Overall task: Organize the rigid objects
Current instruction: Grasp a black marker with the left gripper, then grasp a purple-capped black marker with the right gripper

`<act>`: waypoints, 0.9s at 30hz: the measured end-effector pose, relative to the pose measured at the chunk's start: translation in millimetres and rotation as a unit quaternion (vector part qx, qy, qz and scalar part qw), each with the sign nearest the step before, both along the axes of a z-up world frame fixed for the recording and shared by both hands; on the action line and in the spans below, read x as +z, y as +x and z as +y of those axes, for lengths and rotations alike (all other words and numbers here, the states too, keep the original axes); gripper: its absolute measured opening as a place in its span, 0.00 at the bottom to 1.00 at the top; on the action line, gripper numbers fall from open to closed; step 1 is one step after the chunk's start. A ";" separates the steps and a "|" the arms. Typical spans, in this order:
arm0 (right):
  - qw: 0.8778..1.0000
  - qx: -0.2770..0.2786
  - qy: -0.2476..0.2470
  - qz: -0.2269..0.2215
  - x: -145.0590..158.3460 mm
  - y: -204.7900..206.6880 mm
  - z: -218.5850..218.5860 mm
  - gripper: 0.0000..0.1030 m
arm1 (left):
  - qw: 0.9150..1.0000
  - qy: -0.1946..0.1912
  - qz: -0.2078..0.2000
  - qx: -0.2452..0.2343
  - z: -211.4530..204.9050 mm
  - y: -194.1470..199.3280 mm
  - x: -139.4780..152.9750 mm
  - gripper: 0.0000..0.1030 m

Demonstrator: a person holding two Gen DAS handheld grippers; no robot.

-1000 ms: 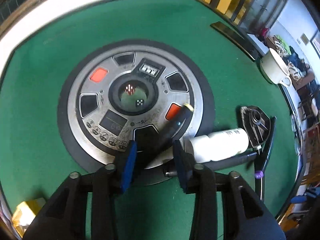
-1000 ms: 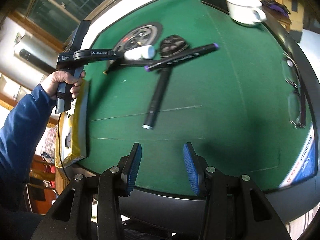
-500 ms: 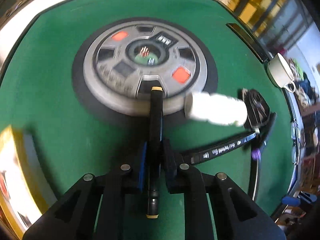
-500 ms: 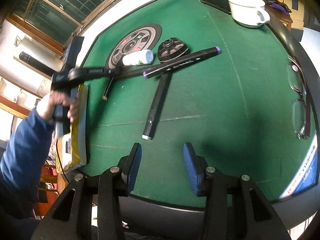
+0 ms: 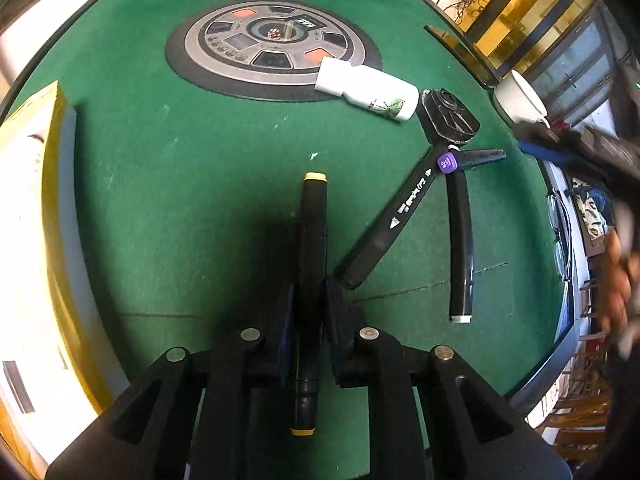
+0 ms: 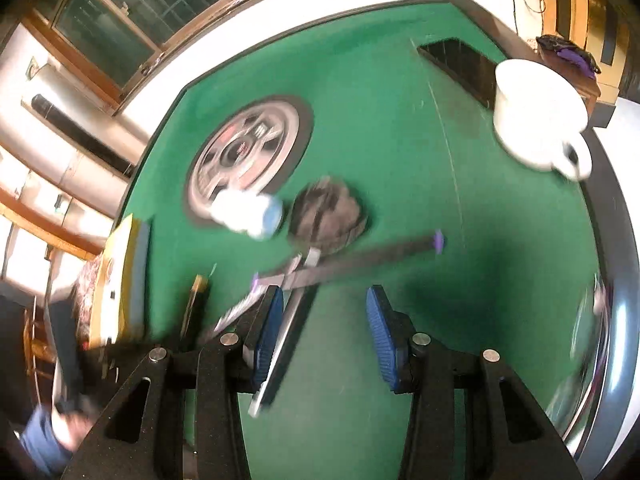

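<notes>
My left gripper (image 5: 310, 296) is shut on a black marker with yellow ends (image 5: 313, 224), held lengthwise above the green felt. To its right lie a purple-capped black marker (image 5: 404, 212) and a white-tipped black marker (image 5: 460, 240), crossing near a black round lid (image 5: 450, 120). A white bottle (image 5: 366, 90) lies on its side by the grey dice console (image 5: 272, 46). My right gripper (image 6: 324, 320) stands open over the felt near the purple-capped marker (image 6: 360, 258), nothing between its fingers. That view is blurred.
A yellow box (image 5: 36, 240) lies along the table's left edge. A white cup (image 6: 536, 116) and a dark phone (image 6: 460, 64) sit at the far right. Eyeglasses (image 5: 560, 236) rest on the right rim. A person's hand shows at the right edge of the left wrist view.
My left gripper shut on the yellow-ended marker and carried it off the console toward the near side. My right gripper moved forward over the table toward the crossed markers.
</notes>
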State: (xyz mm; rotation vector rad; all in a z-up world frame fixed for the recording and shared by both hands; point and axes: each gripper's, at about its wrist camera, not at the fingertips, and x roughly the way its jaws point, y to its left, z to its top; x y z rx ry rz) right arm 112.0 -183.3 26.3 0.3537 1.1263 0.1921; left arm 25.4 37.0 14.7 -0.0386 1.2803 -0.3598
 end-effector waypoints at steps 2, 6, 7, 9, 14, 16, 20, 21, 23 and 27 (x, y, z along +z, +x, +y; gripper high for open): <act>1.000 0.006 -0.004 0.020 -13.7 24.6 -2.5 0.38 | 1.000 0.001 0.000 0.001 1.8 -2.9 0.4 0.13; 0.999 0.002 0.024 0.038 -30.2 33.2 -10.7 0.38 | 1.000 -0.005 0.002 0.003 5.1 -4.3 -0.7 0.13; 0.999 0.000 0.032 0.041 -34.8 30.2 -14.9 0.38 | 1.000 -0.006 0.001 0.003 7.1 -6.4 -0.6 0.13; 0.997 0.003 0.051 0.055 -41.9 25.1 -18.8 0.38 | 1.000 -0.006 0.001 0.003 6.9 -6.0 -0.9 0.13; 0.991 0.032 0.092 0.091 -49.0 -17.2 -9.1 0.40 | 1.000 -0.004 -0.002 -0.001 5.4 -8.4 -0.9 0.13; 0.989 0.040 0.105 0.098 -48.8 -38.9 -1.6 0.42 | 1.000 -0.005 -0.005 -0.002 5.9 -9.5 -1.1 0.13; 0.982 0.061 0.135 0.117 -49.1 -85.8 14.3 0.43 | 1.000 -0.007 -0.005 -0.002 6.9 -10.4 -0.8 0.13; 0.982 0.069 0.137 0.114 -46.3 -96.0 16.9 0.43 | 1.000 -0.008 -0.005 -0.002 7.1 -9.9 -0.9 0.13; 0.986 0.080 0.115 0.095 -35.7 -106.2 16.8 0.43 | 1.000 -0.009 -0.005 -0.002 7.8 -10.2 -0.7 0.13; 0.990 0.131 0.022 0.039 -6.5 -122.9 19.5 0.44 | 1.000 -0.005 -0.008 -0.007 7.6 -11.3 -0.3 0.13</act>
